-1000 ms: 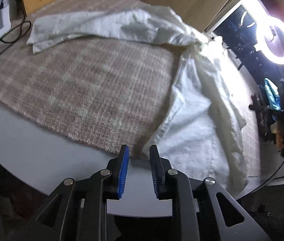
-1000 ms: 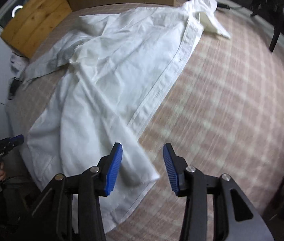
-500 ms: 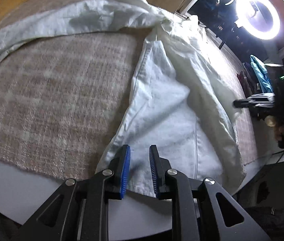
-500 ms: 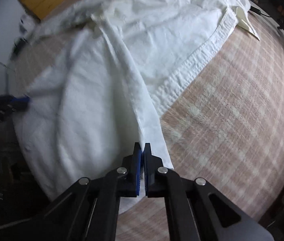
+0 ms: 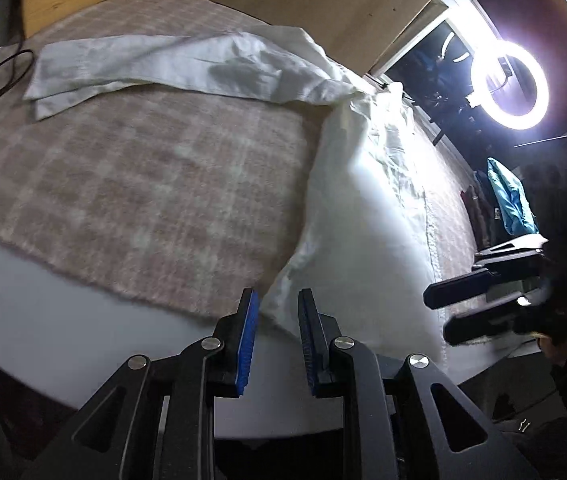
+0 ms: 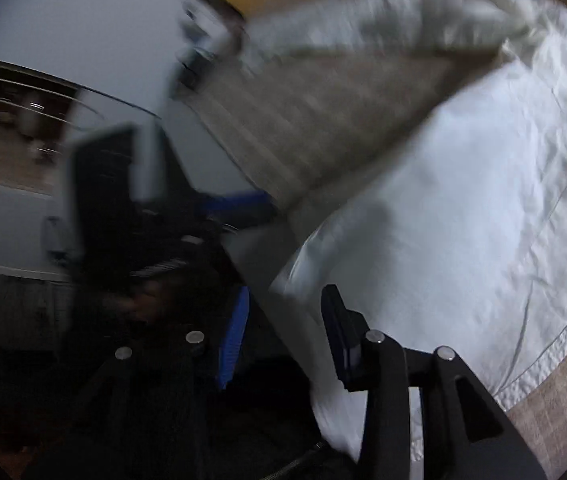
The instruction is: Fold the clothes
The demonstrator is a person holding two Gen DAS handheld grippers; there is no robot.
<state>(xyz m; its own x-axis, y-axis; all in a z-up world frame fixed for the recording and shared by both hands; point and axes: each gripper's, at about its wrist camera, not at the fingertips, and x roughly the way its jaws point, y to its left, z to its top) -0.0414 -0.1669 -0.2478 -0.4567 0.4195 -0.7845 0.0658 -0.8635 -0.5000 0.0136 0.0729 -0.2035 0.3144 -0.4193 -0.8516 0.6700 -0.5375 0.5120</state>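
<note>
a white shirt [image 5: 363, 216] lies spread over a plaid cloth [image 5: 143, 184] on a pale surface [image 5: 43, 320], one sleeve stretched far left. the left gripper [image 5: 275, 320] hovers at the shirt's near corner, jaws a little apart, the hem just ahead and not pinched. further right, the right gripper [image 6: 283, 320] is opening over the near hem, with shirt cloth between its jaws but not pressed. the step looks like taking hold of the hem; next, each gripper likely needs to close on a corner.
</note>
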